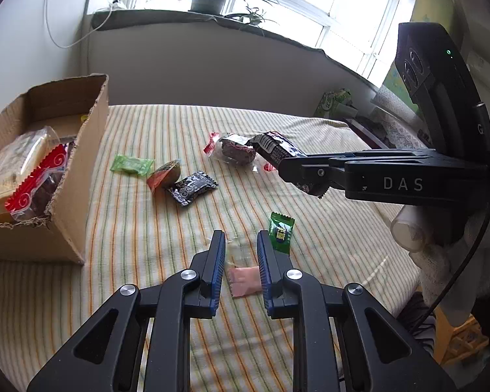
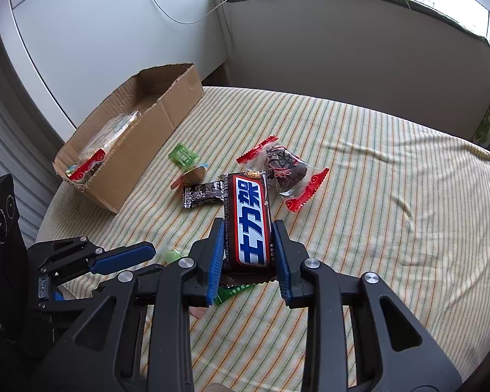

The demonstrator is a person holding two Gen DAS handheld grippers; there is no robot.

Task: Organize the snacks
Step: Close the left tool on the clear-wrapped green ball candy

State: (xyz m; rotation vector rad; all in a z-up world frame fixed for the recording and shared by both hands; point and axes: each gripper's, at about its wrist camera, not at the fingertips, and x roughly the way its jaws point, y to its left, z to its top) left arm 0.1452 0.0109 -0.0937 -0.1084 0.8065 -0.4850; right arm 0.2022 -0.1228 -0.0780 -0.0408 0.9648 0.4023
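The right hand-held gripper (image 2: 248,245) pinches a chocolate bar (image 2: 250,222) across its width, its blue pads pressed on both long sides, the bar lifted clear of the striped cloth (image 2: 375,196) on the surface. The left hand-held gripper (image 1: 241,261) has its fingers drawn close together around a clear wrapper with a pink candy (image 1: 245,281) in it; whether the pads truly press on it I cannot tell, though they stand at nearly their narrowest. Just beside its right finger lies a green candy (image 1: 281,232). Farther out on the cloth lie a black packet (image 1: 192,187), a round brown sweet (image 1: 166,174), a light green packet (image 1: 132,165) and a clear bag of dark fruit with red ends (image 1: 236,152). At the far left stands an open cardboard box (image 1: 78,176), with wrapped snacks (image 1: 26,176) already in it.
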